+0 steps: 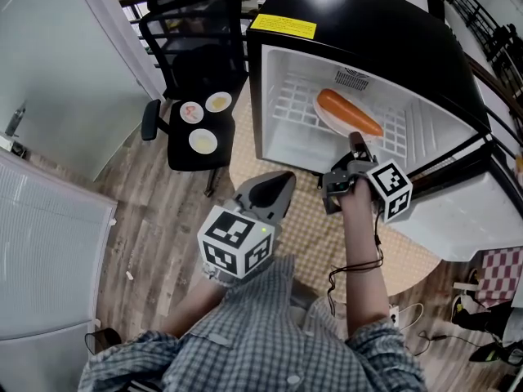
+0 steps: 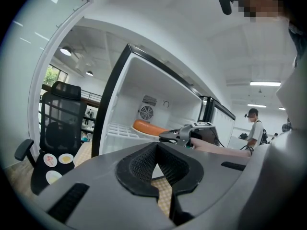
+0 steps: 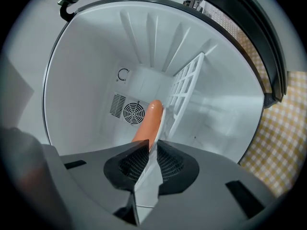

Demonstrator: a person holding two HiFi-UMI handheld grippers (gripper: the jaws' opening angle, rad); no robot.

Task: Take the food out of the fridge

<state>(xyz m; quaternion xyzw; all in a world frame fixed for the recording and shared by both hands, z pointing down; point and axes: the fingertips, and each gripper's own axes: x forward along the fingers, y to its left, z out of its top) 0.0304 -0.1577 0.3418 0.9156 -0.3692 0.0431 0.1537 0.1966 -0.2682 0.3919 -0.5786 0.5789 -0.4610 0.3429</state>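
Black ribbed pads of the right tongs (image 3: 152, 142) are pinched on the near rim of a white plate (image 3: 147, 176), whose thin edge runs between them. The right gripper view is rolled, so the wire shelf (image 3: 187, 87) stands almost on end at one o'clock. On the plate lies the sausage (image 3: 147, 121), orange and glossy, pointing toward the round fan vent (image 3: 132, 113) in the back wall.

From the head view, plate and sausage rest on that shelf inside the black fridge (image 1: 359, 23), at one o'clock from the person, with the right tongs reaching in at the plate's near edge. The left tongs (image 2: 157, 144) are closed tip to tip with nothing between them. They are held at seven o'clock of the fridge mouth, over the round bench (image 1: 315, 235) and its yellow checked cloth.

The fridge door (image 1: 466, 219) hangs open at three o'clock. At eleven o'clock a black office chair (image 1: 196, 47) stands on the wood floor (image 1: 155, 227), with three small dishes (image 1: 203, 141) on its seat. In the left gripper view a second person (image 2: 254, 128) stands far back at three o'clock, under ceiling strip lights.
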